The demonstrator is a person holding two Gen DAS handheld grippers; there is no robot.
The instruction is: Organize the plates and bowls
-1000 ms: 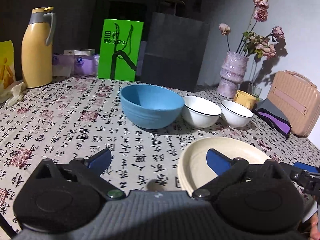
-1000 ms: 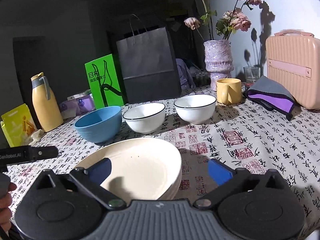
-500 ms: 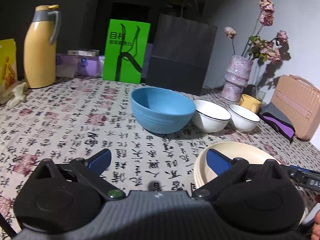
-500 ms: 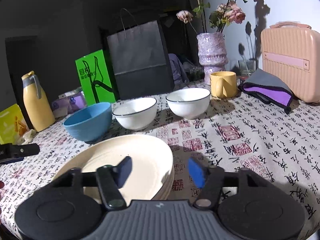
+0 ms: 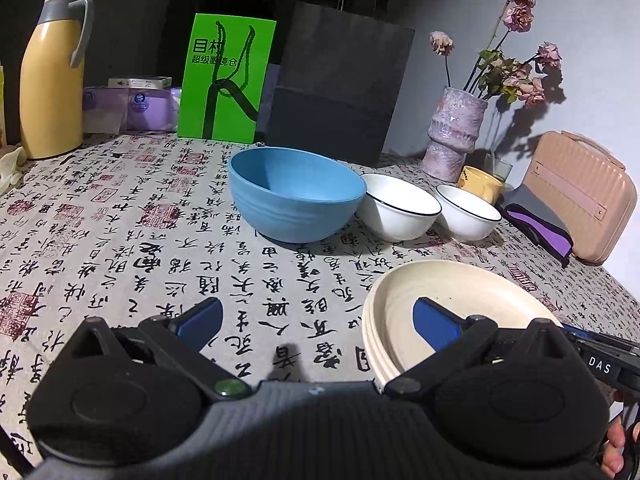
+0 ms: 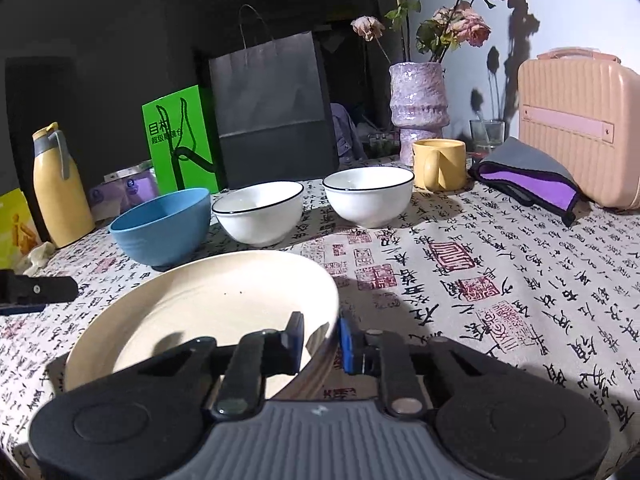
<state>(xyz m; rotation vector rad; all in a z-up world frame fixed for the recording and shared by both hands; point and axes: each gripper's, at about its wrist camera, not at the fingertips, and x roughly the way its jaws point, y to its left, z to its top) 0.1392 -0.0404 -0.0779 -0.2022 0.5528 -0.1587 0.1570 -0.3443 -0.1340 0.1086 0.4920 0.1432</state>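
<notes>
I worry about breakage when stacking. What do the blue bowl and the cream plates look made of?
Blue bowl: probably plastic or wheat-straw composite; matte, dull, no sharp highlights, faint moulded ridges around its wall. Cream plates: similar matte, slightly speckled look, thin stacked rims, so likely the same; unglazed ceramic cannot be ruled out.
</notes>
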